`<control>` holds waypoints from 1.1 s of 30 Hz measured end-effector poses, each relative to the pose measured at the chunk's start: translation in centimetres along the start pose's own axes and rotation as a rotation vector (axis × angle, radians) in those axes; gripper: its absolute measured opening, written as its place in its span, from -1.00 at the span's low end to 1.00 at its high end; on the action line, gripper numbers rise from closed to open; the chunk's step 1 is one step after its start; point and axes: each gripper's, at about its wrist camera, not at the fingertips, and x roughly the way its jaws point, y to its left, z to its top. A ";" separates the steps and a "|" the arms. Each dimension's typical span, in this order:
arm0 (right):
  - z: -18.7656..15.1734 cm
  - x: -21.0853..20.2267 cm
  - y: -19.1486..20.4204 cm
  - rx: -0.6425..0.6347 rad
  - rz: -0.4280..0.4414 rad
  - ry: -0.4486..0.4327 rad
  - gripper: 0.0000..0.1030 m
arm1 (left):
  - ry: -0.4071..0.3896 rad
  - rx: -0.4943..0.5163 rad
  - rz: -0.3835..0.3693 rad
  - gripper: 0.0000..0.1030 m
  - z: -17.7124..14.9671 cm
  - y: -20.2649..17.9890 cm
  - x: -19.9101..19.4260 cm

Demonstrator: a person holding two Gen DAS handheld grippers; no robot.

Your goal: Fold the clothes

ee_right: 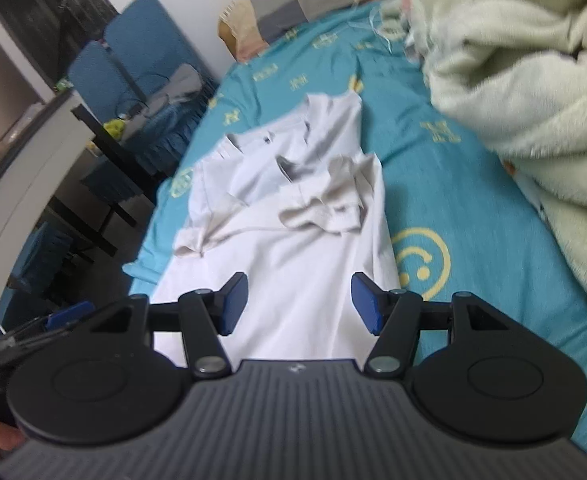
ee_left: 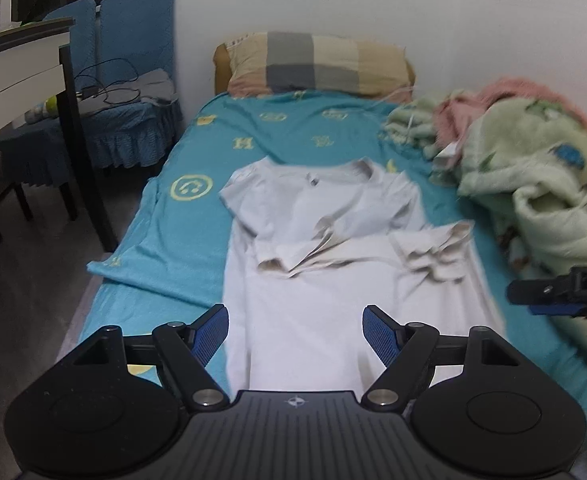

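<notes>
Teal bed sheet (ee_left: pixel 165 236) carrying my white shirt (ee_left: pixel 313 280), sleeves folded inward.
Both my left tool (ee_left: pixel 295 330) and right tool (ee_right: pixel 299 300) hang above its hem, spread and empty.

Counts on and beside the bed

One white cotton shirt (ee_left: pixel 305 280), one checked pillow (ee_left: pixel 317 64), one fluffy green blanket (ee_left: pixel 533 168), two blue-covered chairs (ee_left: pixel 133 40).

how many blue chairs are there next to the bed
2. One blue chair stands by the head of the bed with cables and grey cloth on its seat; the other blue chair is left of it, by the table. Others may be hidden.
</notes>
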 end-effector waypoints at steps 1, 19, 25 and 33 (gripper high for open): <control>0.0 0.7 -0.3 0.013 -0.018 0.020 0.17 | 0.021 0.017 0.027 0.43 -0.3 0.2 0.7; -0.7 1.9 -3.7 0.189 -0.102 0.103 0.18 | 0.254 0.075 0.173 0.35 -2.8 2.4 4.7; -2.0 1.3 -5.1 0.403 0.034 0.139 0.18 | 0.232 -0.223 -0.080 0.46 -1.3 3.6 1.2; -4.3 2.3 -7.0 0.713 0.177 0.247 0.17 | 0.401 -0.612 -0.388 0.46 -3.8 4.0 2.4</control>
